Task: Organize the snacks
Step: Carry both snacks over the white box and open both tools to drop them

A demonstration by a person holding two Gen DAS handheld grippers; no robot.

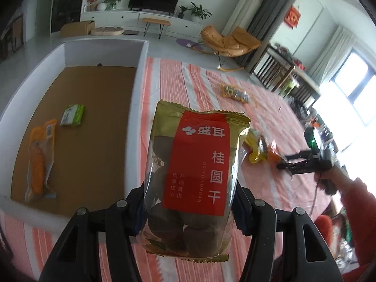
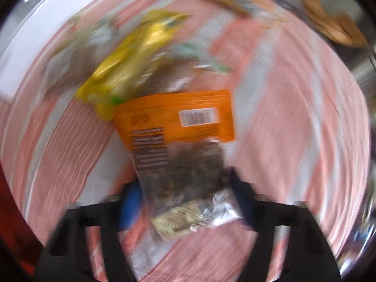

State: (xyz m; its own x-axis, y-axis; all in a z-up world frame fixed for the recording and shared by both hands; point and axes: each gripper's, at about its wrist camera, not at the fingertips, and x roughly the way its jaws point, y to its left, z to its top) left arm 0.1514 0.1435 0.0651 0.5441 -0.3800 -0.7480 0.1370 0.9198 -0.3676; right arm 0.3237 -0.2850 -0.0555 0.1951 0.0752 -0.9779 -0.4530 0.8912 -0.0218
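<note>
My left gripper [image 1: 189, 189] is shut on a gold bag of dried longan [image 1: 197, 164] with a red label. It holds the bag upright above the striped cloth, beside the white box [image 1: 138, 89]. In the blurred right wrist view, my right gripper [image 2: 185, 193] is shut on an orange-topped packet [image 2: 178, 117] with dark contents, both fingers against its lower sides. A yellow packet [image 2: 131, 61] lies just beyond it. The left wrist view shows the right gripper [image 1: 290, 163] far right, low over the cloth by the yellow packet [image 1: 255, 151].
The white box has a brown cardboard floor holding a green packet [image 1: 71, 115] and an orange-and-clear packet [image 1: 40, 159]. Another snack [image 1: 235, 92] lies farther back on the pink striped cloth [image 1: 188, 80]. A red-sleeved arm [image 1: 357, 197] holds the right gripper.
</note>
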